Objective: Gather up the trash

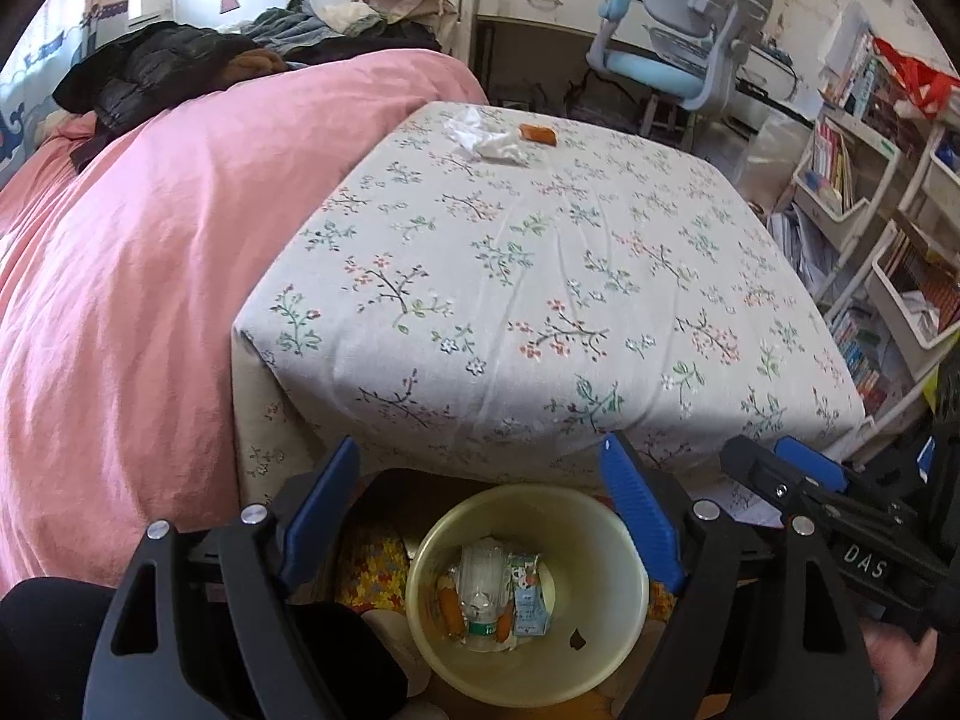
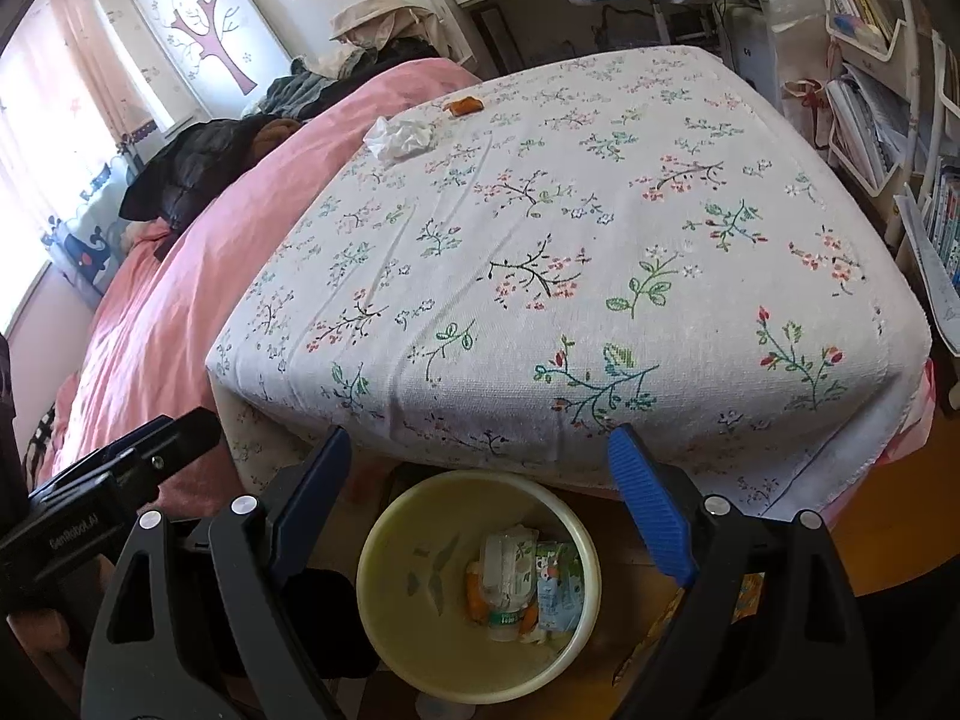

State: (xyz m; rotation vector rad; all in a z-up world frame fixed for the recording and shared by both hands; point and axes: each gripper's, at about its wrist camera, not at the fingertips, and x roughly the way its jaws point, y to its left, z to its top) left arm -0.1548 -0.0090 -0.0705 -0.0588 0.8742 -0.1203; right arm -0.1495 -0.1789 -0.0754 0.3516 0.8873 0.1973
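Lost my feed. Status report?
Left gripper and right gripper open, empty, over bin. Tissue and orange wrapper on far tablecloth. Nothing in the way.

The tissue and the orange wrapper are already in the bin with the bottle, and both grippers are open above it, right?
Not quite: the tissue and orange wrapper lie on the flowered cloth, as the left wrist view shows. The bottle is in the bin; the left gripper and right gripper are open.

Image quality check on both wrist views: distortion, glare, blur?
Left wrist: strong fisheye bowing, dark corner vignette, bin contents sharp. Right wrist: same bowing, window at far left blown out, tissue on the far cloth still legible.
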